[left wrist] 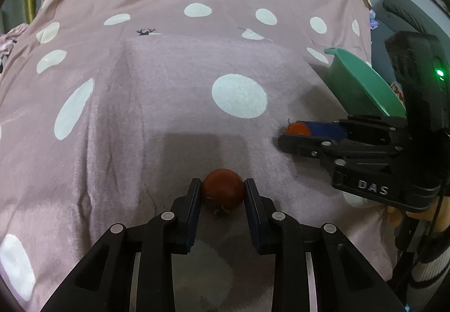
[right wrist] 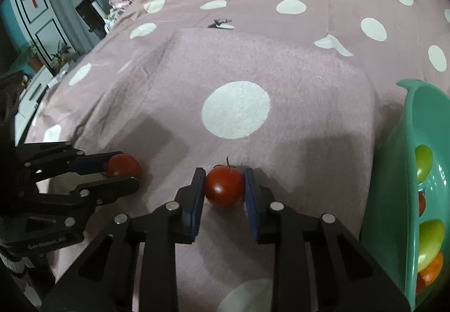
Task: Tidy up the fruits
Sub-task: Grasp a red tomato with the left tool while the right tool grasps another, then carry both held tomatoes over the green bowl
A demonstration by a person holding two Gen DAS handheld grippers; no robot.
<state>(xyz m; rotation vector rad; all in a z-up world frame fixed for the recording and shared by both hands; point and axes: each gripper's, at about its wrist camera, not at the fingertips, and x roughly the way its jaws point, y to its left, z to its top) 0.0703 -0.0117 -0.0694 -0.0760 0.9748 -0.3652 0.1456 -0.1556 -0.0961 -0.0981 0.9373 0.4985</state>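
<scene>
Polka-dot bedspread (left wrist: 140, 104); "DAS" on right hand-held gripper (left wrist: 289, 133).

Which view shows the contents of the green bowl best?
The right wrist view: the green bowl opens toward the camera, showing yellow-green fruits, an orange one and a small red one. The left wrist view shows the bowl partly hidden behind the right hand-held gripper, with no fruit visible inside.

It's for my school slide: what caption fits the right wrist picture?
Right gripper shut on a tomato beside the green bowl; left gripper grips another.
</scene>
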